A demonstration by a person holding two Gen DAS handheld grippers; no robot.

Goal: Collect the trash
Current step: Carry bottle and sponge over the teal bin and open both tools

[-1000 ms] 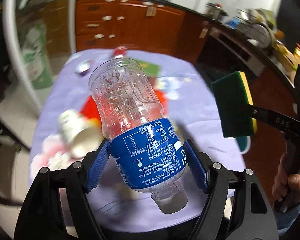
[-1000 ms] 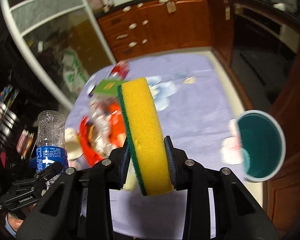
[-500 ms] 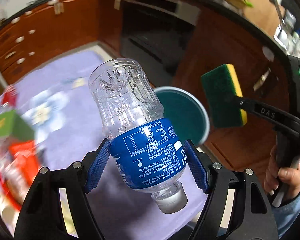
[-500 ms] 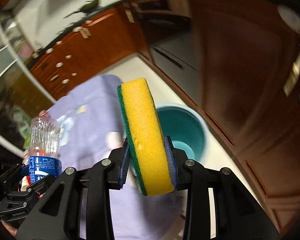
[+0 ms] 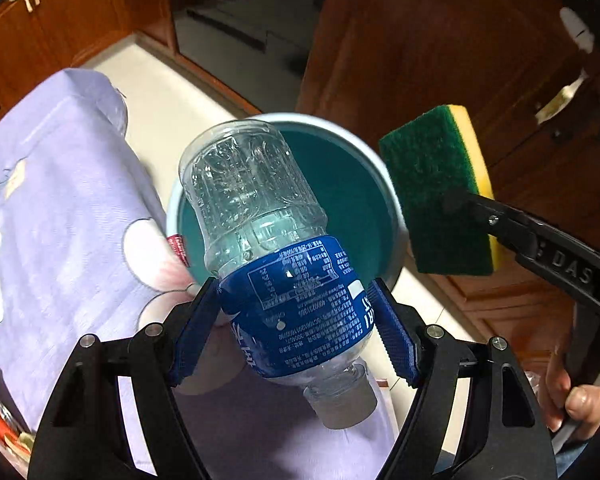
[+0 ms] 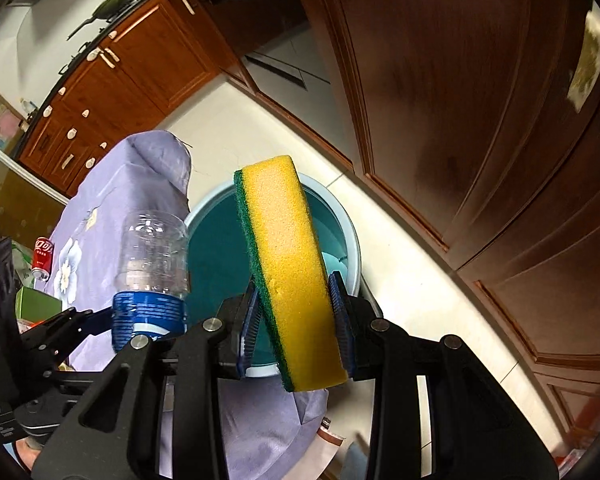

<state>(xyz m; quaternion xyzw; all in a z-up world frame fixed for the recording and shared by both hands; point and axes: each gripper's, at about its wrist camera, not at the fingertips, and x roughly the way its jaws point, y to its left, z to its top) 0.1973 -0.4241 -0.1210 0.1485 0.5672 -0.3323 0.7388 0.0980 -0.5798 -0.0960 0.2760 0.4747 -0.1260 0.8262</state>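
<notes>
Teal bin (image 5: pixel 384 184) looks empty, nothing dropped yet: left gripper (image 5: pixel 296 332) clamps bottle (image 5: pixel 276 248) wide at its label, right gripper (image 6: pixel 296 320) pinches sponge (image 6: pixel 288 268) narrowly, both poised over the bin; can (image 6: pixel 43 258) and other litter remain on the cloth (image 6: pixel 100 208).

A lilac floral cloth (image 6: pixel 112 200) covers the table, bearing a red can (image 6: pixel 43 258); a teal bin (image 6: pixel 342 236) stands on the pale floor (image 6: pixel 412 280).
</notes>
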